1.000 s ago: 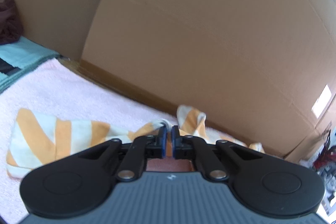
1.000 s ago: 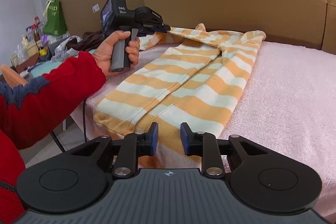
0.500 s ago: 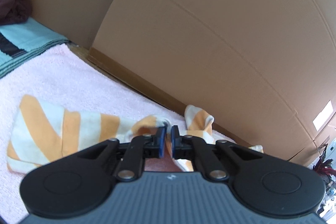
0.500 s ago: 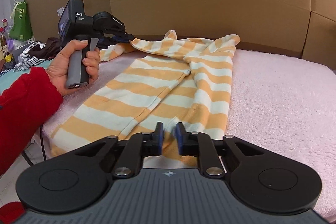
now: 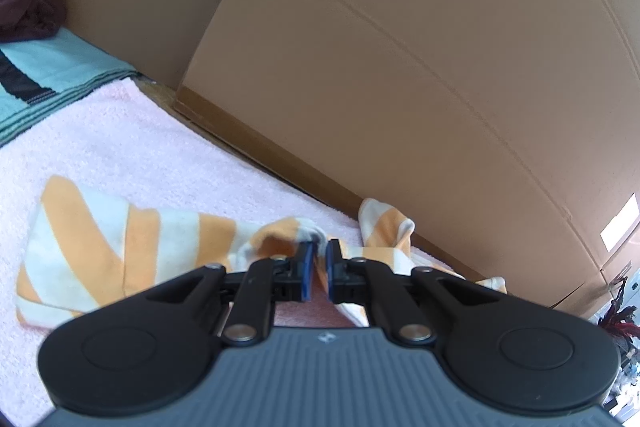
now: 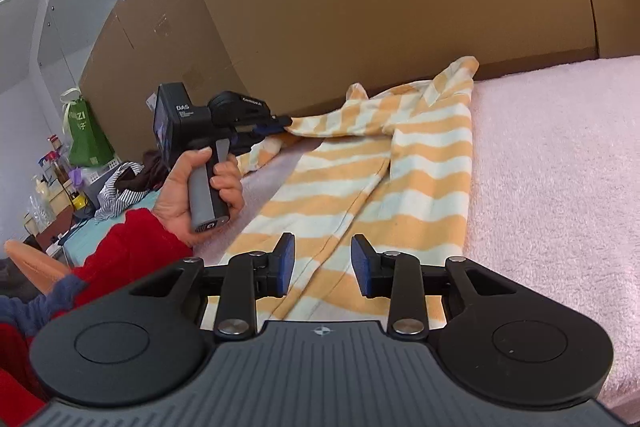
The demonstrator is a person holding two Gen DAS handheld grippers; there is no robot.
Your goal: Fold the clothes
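Note:
An orange-and-white striped shirt [image 6: 400, 195] lies spread on a pink towel surface [image 6: 560, 167]. My left gripper [image 6: 285, 123], held in a person's hand, is shut on a bunched fold of the shirt near its sleeve. In the left wrist view the same gripper [image 5: 318, 253] pinches that fold, and the sleeve [image 5: 100, 247] trails off to the left. My right gripper [image 6: 323, 261] hovers over the shirt's near hem. Its jaws are opening; the striped cloth shows in the gap below, and the pads [image 6: 286, 259] do not press on it.
Tall cardboard boxes [image 6: 360, 7] wall off the far side of the towel. A teal cloth [image 5: 48, 75] and a dark maroon garment [image 5: 24, 3] lie past the towel's left end. A red sleeve [image 6: 132, 247], a striped cloth pile [image 6: 116, 195] and a green bag [image 6: 86, 135] are at the left.
The right jaws went nearly shut half a second ago and now stand well apart, and the right view has rolled. The left gripper keeps its pinch on the shirt.

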